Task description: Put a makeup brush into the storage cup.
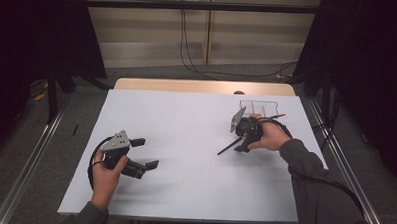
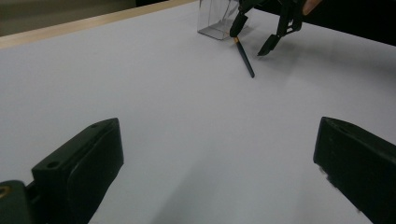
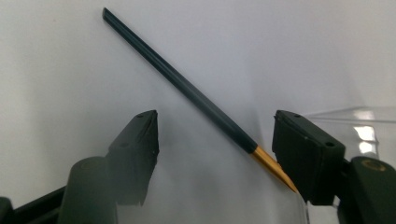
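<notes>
Two claws over one white tabletop. Right claw points down at a dark pencil with an orange-gold tip; its jaws stand part open on either side of the tip end. In the right gripper view the tip lies close against the right-hand jaw, touching or not I cannot tell; the other jaw is clear of the shaft. The pencil lies flat on the tabletop, its blunt end towards the middle. Just behind the right claw stands a clear container with dividers, near the far right corner; its contents are hard to make out, its wall cut off in the right gripper view. Left claw, well apart at the near left, is wide open and holds nothing.
</notes>
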Tool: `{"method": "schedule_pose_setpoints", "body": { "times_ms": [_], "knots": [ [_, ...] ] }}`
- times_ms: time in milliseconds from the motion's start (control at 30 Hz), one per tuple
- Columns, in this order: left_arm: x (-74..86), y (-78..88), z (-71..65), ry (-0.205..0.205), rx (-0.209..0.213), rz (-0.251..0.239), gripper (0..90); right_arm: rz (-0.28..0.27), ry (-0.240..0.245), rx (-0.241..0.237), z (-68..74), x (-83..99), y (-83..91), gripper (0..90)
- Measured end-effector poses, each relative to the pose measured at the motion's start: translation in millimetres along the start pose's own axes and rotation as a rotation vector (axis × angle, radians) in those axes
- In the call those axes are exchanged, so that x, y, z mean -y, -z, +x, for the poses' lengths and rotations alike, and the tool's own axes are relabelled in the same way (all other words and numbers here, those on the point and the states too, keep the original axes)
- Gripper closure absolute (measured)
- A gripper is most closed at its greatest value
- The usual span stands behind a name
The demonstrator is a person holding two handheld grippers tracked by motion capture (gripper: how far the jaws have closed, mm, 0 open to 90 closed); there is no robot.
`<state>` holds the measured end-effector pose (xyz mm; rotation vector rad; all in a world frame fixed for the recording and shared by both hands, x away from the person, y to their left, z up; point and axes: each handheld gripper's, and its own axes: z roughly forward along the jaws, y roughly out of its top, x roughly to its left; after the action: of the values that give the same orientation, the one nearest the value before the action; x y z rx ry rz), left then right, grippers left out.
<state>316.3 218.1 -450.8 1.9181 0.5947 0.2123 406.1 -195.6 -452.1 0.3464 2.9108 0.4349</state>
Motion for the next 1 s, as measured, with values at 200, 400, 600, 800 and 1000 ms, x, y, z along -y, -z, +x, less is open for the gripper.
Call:
{"method": "schedule_pose_setpoints", "body": {
  "times_ms": [200, 400, 600, 800, 1000],
  "knots": [
    [0.2, 1.4, 0.5, -0.010, -0.005, 0.010, 1.4, -0.002, 0.000, -0.003, -0.8, -1.4, -2.2, 40.5],
    [0.1, 0.6, -0.4, -0.008, -0.003, 0.008, 1.4, -0.020, -0.049, -0.062, -2.0, 3.2, -1.6, 53.6],
    [-0.6, -0.4, -1.1, -0.011, 0.002, 0.011, 1.4, -0.024, -0.089, -0.136, 1.3, 4.9, -0.3, 81.9],
    [-0.6, -1.2, -1.6, -0.012, 0.007, 0.010, 1.5, -0.007, -0.096, -0.128, 5.0, 3.4, 0.7, 83.7],
    [-0.9, -0.7, -1.8, -0.014, 0.002, 0.014, 1.5, 0.000, -0.122, -0.120, 7.5, 6.2, 3.5, 78.0]
  ]
}}
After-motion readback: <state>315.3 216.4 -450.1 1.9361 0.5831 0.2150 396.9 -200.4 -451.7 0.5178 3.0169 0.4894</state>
